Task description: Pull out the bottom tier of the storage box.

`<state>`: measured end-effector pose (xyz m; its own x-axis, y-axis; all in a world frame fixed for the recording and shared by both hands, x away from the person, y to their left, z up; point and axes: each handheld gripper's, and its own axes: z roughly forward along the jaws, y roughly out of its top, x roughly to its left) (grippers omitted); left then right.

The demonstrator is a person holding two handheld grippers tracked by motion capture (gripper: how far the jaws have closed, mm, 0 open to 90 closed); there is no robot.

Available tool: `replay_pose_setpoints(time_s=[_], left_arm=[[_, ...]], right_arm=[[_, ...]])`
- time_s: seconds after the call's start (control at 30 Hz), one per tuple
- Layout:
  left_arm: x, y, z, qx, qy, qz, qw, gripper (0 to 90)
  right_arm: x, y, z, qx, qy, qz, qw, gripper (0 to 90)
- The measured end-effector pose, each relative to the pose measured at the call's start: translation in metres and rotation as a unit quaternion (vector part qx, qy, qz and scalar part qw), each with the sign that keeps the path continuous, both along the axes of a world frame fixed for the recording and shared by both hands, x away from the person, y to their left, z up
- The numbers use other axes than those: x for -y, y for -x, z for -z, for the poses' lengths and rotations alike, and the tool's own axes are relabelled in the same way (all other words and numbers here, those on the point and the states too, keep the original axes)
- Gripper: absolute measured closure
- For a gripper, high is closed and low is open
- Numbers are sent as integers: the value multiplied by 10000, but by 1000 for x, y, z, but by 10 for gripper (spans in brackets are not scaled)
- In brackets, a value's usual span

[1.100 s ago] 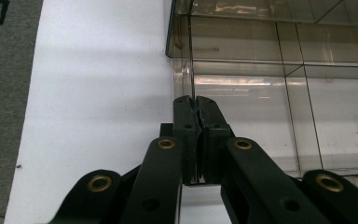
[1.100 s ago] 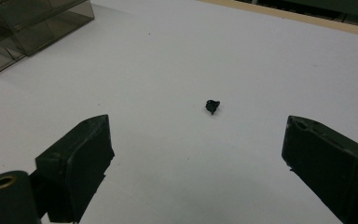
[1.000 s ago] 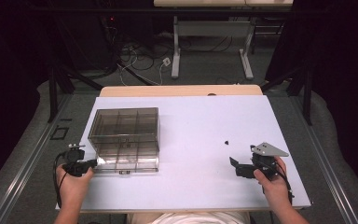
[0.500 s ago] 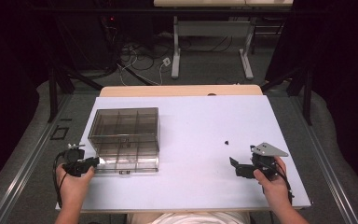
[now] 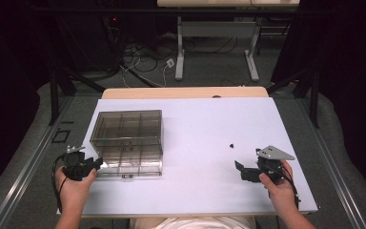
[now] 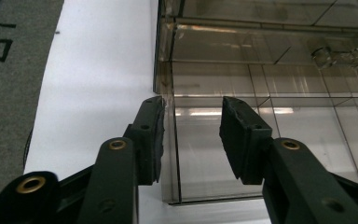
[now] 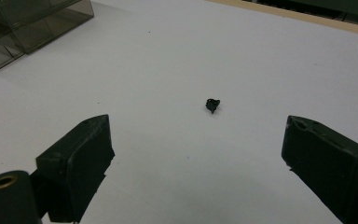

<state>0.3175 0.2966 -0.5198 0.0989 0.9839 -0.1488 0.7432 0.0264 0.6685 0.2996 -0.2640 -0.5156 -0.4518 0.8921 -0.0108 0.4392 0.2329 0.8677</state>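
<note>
- Left claw (image 5: 96, 165) at the near left corner of a smoke-tinted compartment box (image 5: 128, 138), on the left half of the white-covered bench (image 5: 205, 191).
- Jaws just opened from nearly together to partly apart, as against the earlier high views; hand otherwise barely shifted.
- Seen from the left gripper view: box corner edge (image 6: 168, 140) standing between the two pads, left pad (image 6: 151, 140) just beside or brushing the side wall, right pad clear of the front face. No clamp on the box at this instant.
- Likely meaning: either a release of the box corner or a widening to take a fresh hold there; cannot tell which from these frames.
- Box lid apparently down, dividers visible through the tinted plastic, small clear latch at the front edge.
- Right claw (image 5: 240, 170) resting low over the right side of the bench, jaws wide apart, nothing between them.
- Small black part (image 5: 231, 144) lying loose on the bench just ahead of the right claw, centred between its jaws in the right gripper view (image 7: 212, 105), well apart from the box.
- Probable reading: black part destined for a compartment, box not yet opened, pick-up not yet begun.
</note>
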Motion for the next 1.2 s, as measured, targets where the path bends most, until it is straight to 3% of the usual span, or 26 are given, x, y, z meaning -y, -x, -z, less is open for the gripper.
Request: replay_pose_setpoints(time_s=[0.17,0.5,0.77,0.97,1.2], left_arm=[[2,0,-3,220,-149,74,9996,483],[12,3,-6,555,168,439,9973,379],[22,7,-11,810,339,657,9940,366],[30,11,-15,930,589,874,9901,347],[41,15,-16,1075,628,1115,9859,243]], right_arm=[[0,-1,0,2,8,9,10000,82],[0,-3,1,-46,4,7,10000,82],[0,-3,1,-49,23,53,10000,82],[0,-3,1,-71,29,45,10000,82],[0,-4,2,-55,51,9,10000,83]])
